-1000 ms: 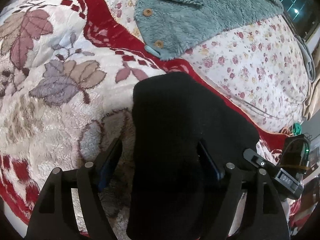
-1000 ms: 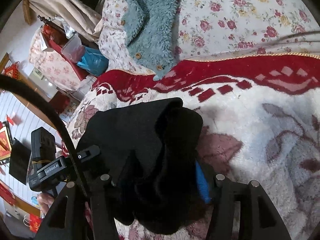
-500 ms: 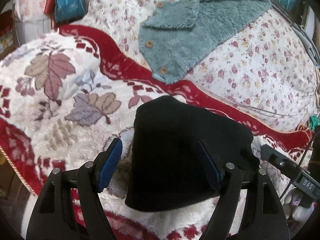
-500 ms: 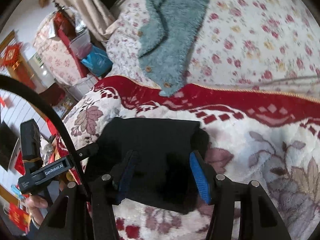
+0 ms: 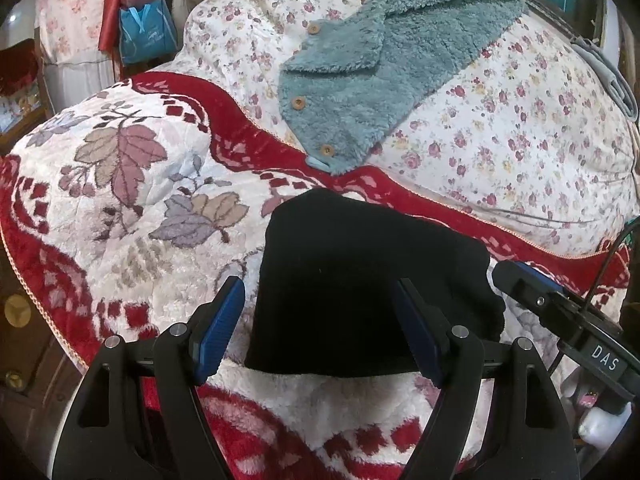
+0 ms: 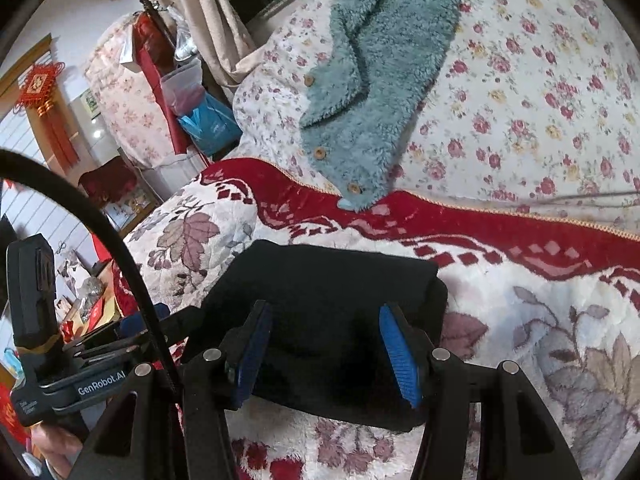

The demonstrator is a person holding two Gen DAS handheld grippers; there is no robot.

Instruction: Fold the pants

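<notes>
We see both tongs spread and empty: the left gripper and the right gripper hover just above the pants, blue ribbed pads on either side of the cloth without pressing it. The pants lie as a compact, roughly rectangular black bundle, matte and soft, with rounded folded edges, on the plush blanket near its front edge.

We judge the fold to be largely done, and the risks minor. The thick layers could spring open once left alone, since nothing weighs them down. A pad dragged low across the top could catch the uppermost layer and skew the bundle. The deep pile beneath gives an uneven bed, so the stack may slump toward the blanket's edge.

Beyond the red border, a teal fleece garment with wooden buttons rests on a smooth floral quilt, well apart from the pants.
</notes>
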